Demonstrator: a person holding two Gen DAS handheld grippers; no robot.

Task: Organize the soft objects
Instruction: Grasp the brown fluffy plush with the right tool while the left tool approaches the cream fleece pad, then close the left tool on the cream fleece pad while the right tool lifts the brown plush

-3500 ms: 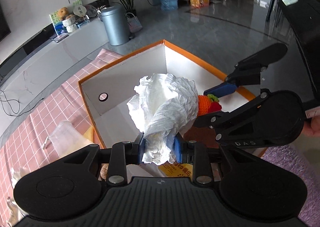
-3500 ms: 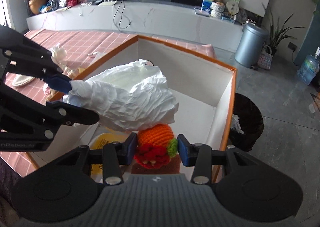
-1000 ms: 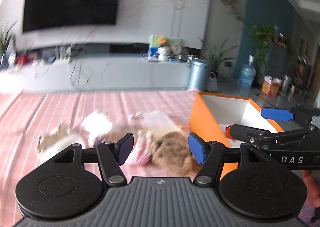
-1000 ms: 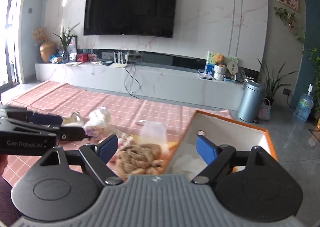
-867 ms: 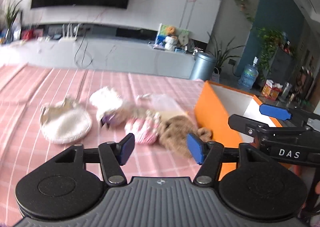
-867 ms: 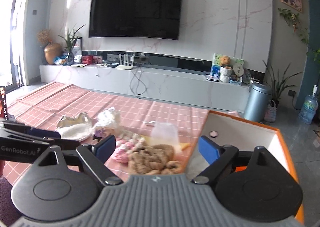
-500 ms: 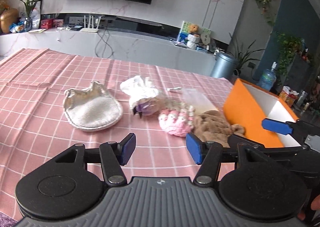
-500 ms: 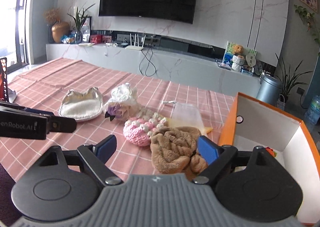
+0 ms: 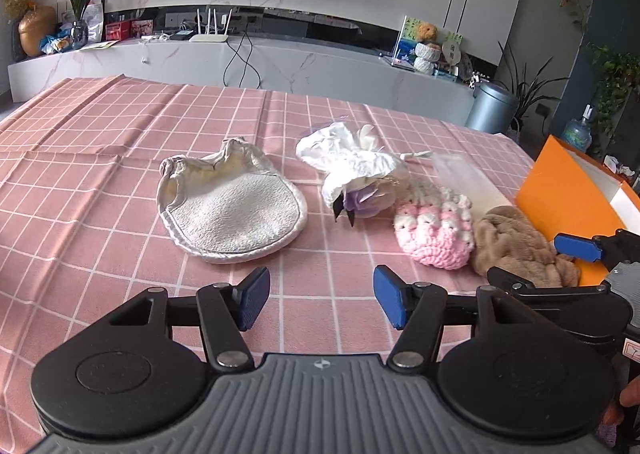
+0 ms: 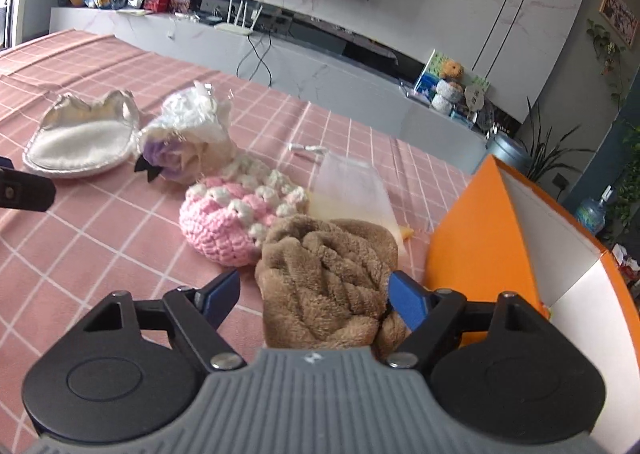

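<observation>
On the pink checked tablecloth lie a white pouch [image 9: 232,213], a white-wrapped purple flower bundle [image 9: 356,177], a pink-and-white crochet piece [image 9: 434,230] and a brown plush [image 9: 516,246]. My left gripper [image 9: 322,300] is open and empty, low over bare cloth just in front of the pouch. My right gripper [image 10: 314,294] straddles the brown plush [image 10: 324,278]. Its jaws are closing, with a gap still showing at the left pad. The orange box [image 10: 480,238] stands just right of the plush.
A clear plastic bag [image 10: 352,189] lies behind the plush, against the crochet piece [image 10: 236,213]. A finger of the left gripper [image 10: 24,193] shows at the left edge of the right wrist view. Beyond the table are a low white cabinet, a grey bin [image 9: 490,109] and plants.
The white paper wad and the orange crochet toy held over the box are gone from both grippers. Both came back over the table and sank; the right now straddles the brown plush.
</observation>
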